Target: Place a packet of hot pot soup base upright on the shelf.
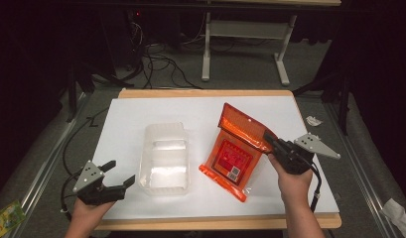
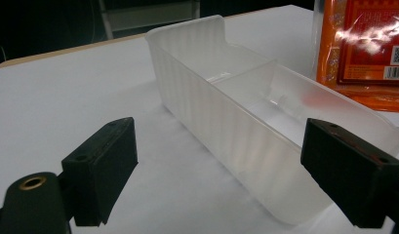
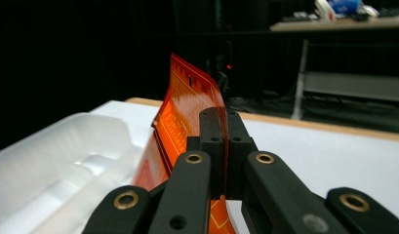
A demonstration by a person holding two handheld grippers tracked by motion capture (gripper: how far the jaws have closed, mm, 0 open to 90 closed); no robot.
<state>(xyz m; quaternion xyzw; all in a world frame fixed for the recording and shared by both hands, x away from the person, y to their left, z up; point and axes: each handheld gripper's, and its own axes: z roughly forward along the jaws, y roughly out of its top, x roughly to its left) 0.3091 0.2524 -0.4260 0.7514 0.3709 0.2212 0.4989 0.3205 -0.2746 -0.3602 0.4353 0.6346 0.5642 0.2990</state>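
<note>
An orange plastic pouch (image 1: 236,148) with a red label lies right of the table's middle, its top end lifted off the surface. My right gripper (image 1: 270,138) is shut on the pouch's right edge; in the right gripper view the jaws pinch the thin orange film (image 3: 187,102). A clear plastic tray (image 1: 165,157) with two compartments sits left of the pouch. My left gripper (image 1: 116,179) stands open at the table's front left, just short of the tray's near corner (image 2: 285,204). The tray (image 2: 236,122) looks empty. The pouch (image 2: 363,48) shows beyond it.
A white sheet (image 1: 126,124) covers the wooden table (image 1: 200,92). Cables run over the floor behind, beside a white desk frame (image 1: 245,44). Crumpled paper (image 1: 313,120) lies off the right edge, and a green packet (image 1: 6,217) lies on the floor at front left.
</note>
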